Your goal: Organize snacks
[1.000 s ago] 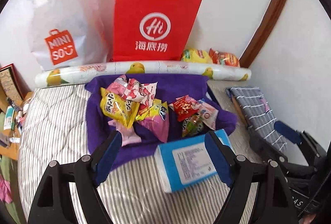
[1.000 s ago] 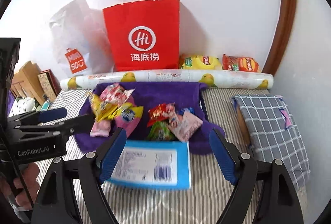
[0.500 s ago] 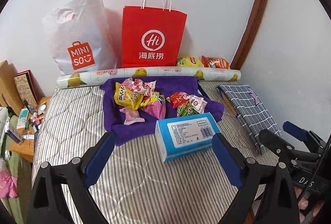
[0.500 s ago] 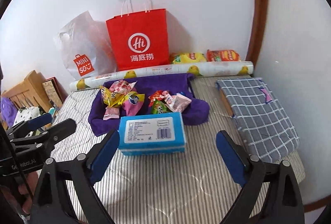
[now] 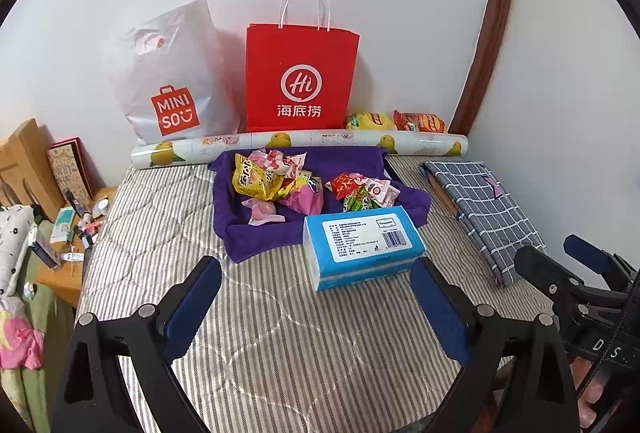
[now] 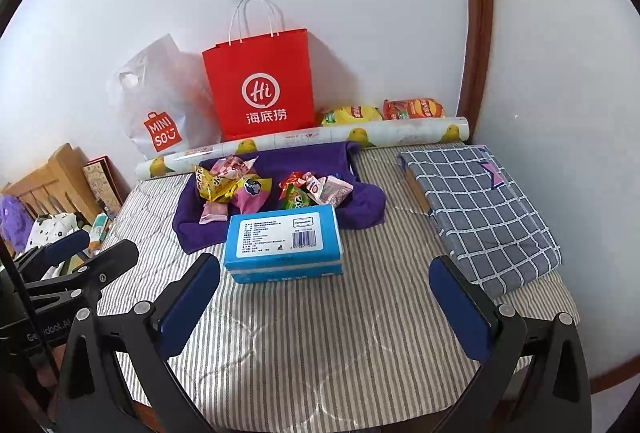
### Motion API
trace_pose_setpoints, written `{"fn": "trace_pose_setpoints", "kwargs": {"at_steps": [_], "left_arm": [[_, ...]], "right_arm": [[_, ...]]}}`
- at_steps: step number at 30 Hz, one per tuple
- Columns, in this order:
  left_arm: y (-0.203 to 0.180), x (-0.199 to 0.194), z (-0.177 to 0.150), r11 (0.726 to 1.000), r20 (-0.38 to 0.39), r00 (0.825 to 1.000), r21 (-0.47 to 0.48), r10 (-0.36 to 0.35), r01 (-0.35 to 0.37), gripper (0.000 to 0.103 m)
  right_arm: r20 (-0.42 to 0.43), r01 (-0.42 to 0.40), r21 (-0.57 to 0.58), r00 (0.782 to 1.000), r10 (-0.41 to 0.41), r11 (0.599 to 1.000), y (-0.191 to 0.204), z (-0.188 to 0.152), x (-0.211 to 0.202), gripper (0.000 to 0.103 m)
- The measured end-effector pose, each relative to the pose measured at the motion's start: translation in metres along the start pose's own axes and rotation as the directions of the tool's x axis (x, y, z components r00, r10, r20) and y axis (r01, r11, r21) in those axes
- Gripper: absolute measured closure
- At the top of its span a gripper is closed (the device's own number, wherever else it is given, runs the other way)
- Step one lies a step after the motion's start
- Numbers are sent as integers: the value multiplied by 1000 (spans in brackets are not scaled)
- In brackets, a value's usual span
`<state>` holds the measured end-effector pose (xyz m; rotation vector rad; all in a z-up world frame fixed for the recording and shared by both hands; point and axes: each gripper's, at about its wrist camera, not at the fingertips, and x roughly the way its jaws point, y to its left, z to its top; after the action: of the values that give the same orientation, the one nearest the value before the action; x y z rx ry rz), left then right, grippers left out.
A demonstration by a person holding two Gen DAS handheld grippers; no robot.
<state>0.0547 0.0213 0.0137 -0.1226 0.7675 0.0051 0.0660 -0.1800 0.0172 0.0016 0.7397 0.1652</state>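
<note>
Snacks (image 5: 304,185) heaped on purple towel (image 5: 256,237)

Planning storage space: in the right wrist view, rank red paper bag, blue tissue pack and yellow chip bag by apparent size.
Largest: red paper bag.
Then: blue tissue pack, though nearer the camera.
Smallest: yellow chip bag, partly hidden.

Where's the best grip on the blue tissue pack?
Probably the blue tissue pack across its short ends, from above and the near side: it lies flat on the striped mattress, ends clear, snacks crowding its far edge.
</note>
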Motion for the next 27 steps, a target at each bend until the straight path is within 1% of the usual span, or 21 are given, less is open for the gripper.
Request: {"fn": "trace_pose_setpoints", "kwargs": {"at_steps": [10,27], "left_arm": [[-9,-11,-8,1000,3,1000,-1,-7,7,7],[-8,-18,-12,1000,5,1000,-8,-6,6,8]], "right_arm": [[9,15,-18,1000,-15,1000,0,-12,-14,0],[24,24,-26,999,-23,999,3,-15,-23,0]]}}
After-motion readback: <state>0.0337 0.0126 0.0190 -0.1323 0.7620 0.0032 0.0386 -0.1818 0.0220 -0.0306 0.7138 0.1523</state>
